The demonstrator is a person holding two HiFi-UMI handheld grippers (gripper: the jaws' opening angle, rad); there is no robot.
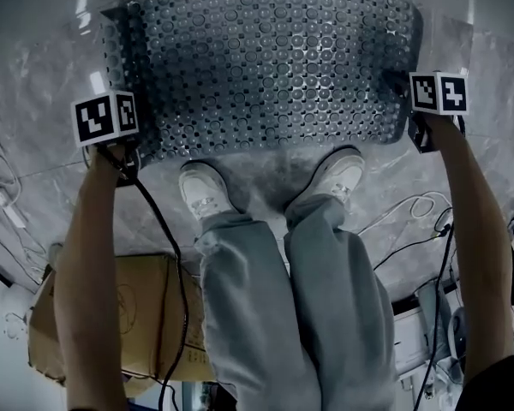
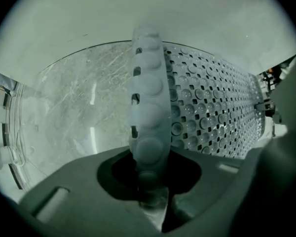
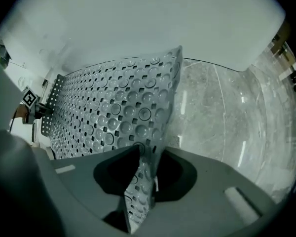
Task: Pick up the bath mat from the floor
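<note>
The clear bath mat [image 1: 265,67], studded with round suction cups and square holes, lies on the grey marbled floor [image 1: 463,50] just ahead of my feet. My left gripper [image 1: 127,159] is at its near left corner and my right gripper [image 1: 420,131] at its near right corner, both pointing down. In the left gripper view the mat's edge [image 2: 147,98] stands upright, pinched between the jaws of the left gripper [image 2: 148,191]. In the right gripper view a raised fold of the mat [image 3: 153,107] runs down into the jaws of the right gripper [image 3: 140,181], which are shut on it.
My two white shoes [image 1: 204,191] [image 1: 338,176] stand just short of the mat's near edge. A cardboard box [image 1: 146,315] sits behind my left leg. Loose cables [image 1: 411,212] lie on the floor at right, and more at left [image 1: 4,204]. A white wall [image 2: 138,14] rises beyond the mat.
</note>
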